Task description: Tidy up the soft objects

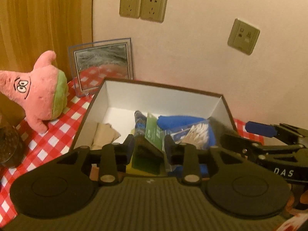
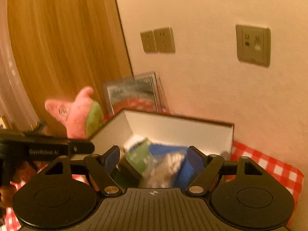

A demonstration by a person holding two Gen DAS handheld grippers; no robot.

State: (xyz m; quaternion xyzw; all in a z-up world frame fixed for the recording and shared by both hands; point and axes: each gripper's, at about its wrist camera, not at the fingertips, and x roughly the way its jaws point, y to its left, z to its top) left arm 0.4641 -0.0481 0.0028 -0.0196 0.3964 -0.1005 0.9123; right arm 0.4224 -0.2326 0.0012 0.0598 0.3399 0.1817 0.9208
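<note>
Plush starfish [image 1: 36, 94] sits off left of the box [image 1: 96, 104], closest to the left gripper [image 1: 148, 144], both grippers spread empty.

A lived-in room of a home, set up at a table against the wall.

A red-and-white checked tablecloth [image 1: 57, 134] covers the table, with a pink star-shaped plush toy [image 1: 38, 96] and a small framed picture [image 1: 102, 63] leaning on the plaster wall; wall sockets [image 1: 142, 5] and wood-grain panelling [image 1: 44, 19], perhaps a door, complete it.
</note>
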